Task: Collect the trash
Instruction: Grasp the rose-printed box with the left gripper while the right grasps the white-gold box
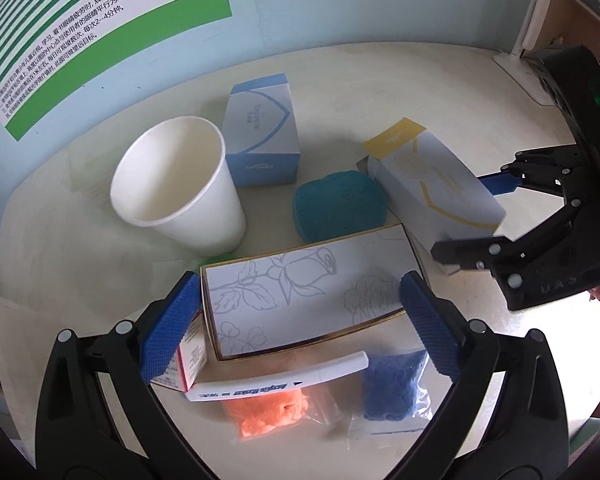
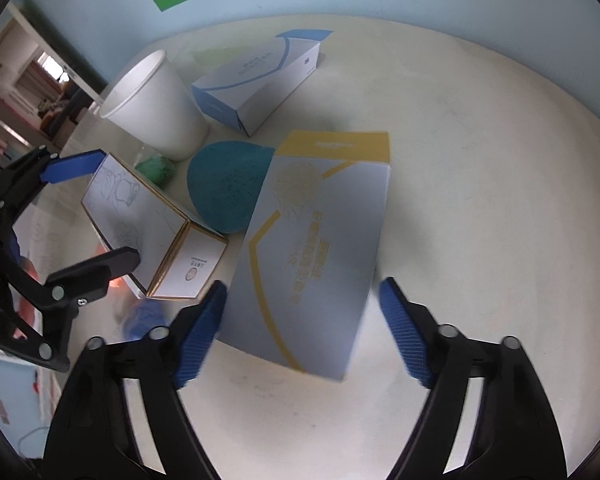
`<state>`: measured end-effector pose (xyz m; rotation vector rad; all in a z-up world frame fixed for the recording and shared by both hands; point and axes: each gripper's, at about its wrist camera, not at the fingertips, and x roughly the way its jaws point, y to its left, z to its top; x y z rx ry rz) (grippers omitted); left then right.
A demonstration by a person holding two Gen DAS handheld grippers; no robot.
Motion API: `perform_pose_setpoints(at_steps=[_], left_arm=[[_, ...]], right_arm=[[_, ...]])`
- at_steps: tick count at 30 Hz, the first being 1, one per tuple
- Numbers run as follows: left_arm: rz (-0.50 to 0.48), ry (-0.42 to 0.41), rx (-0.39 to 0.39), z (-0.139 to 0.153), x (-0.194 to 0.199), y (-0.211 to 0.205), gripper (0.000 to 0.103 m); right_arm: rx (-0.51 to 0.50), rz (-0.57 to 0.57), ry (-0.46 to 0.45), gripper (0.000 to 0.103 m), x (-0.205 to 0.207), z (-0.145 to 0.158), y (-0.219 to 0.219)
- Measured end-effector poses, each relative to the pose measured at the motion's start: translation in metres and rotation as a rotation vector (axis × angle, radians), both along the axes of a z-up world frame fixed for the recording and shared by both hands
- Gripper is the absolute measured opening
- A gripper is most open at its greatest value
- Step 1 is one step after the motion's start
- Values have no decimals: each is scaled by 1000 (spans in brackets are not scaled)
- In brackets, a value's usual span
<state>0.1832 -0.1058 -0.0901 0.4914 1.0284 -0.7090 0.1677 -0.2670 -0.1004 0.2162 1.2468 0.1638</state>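
A flat box with a rose drawing (image 1: pixel 300 300) lies on the cream table (image 1: pixel 400 80). My left gripper (image 1: pixel 300 320) stands open around it, one blue pad at each end; whether the pads touch it I cannot tell. In the right wrist view this gripper (image 2: pixel 88 216) comes in from the left around the rose box (image 2: pixel 140 216). A grey and yellow carton (image 2: pixel 312 260) lies between the pads of my right gripper (image 2: pixel 302 334), which is open, with a gap at the right pad. The left wrist view shows the right gripper (image 1: pixel 476 220) at the yellow carton (image 1: pixel 432 176).
A white paper cup (image 1: pixel 176 184), a blue and white carton (image 1: pixel 264 132) and a teal sponge (image 1: pixel 340 204) stand behind. Nearer me lie a white marker (image 1: pixel 280 380), bags of orange (image 1: pixel 268 408) and blue clay (image 1: pixel 396 388), and a small red-edged box (image 1: pixel 188 360). A lamp base (image 1: pixel 516 64) sits far right.
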Motion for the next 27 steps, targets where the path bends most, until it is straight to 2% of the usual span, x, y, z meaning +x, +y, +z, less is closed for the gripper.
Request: perform_pose_setpoints(at_steps=[3,7,9,10,11,13,15,16,17,20,24,27], left_arm=[[4,8,-16,1,0,2,88],[5,34,-40,4,-3,10,70],[24,47,-51,4,0,15,44],[31,59,-52,3,1,17,37],[36,65,-56,4,1,19,37],[42,68,-47,3,0,21,40],[48,38,-29,4,-2,21,57],[43,21,-30,6,-3,21,72],[37,7,-37,8,-4,22,81],[-13,7,-58,17,-6,22,96],[-114,-24,-6,14,-12,17,96],[-149,-49,47,7,-11,16,96]], right_arm=[[2,-10,6,69,-5,1,-9],[12,-37,14,69,-15,3,-20],[21,-46,16,69,-18,2,-25],[22,-50,15,69,-19,3,-27],[25,-52,15,69,-19,3,-28],[33,-56,14,66,-22,4,-31],[34,-56,10,66,-24,6,-31],[36,-58,9,66,-23,6,-32],[40,-59,9,66,-23,6,-30],[40,-55,9,66,-24,6,-29],[54,-59,10,66,-26,5,-34],[56,-56,13,65,-26,4,-34]])
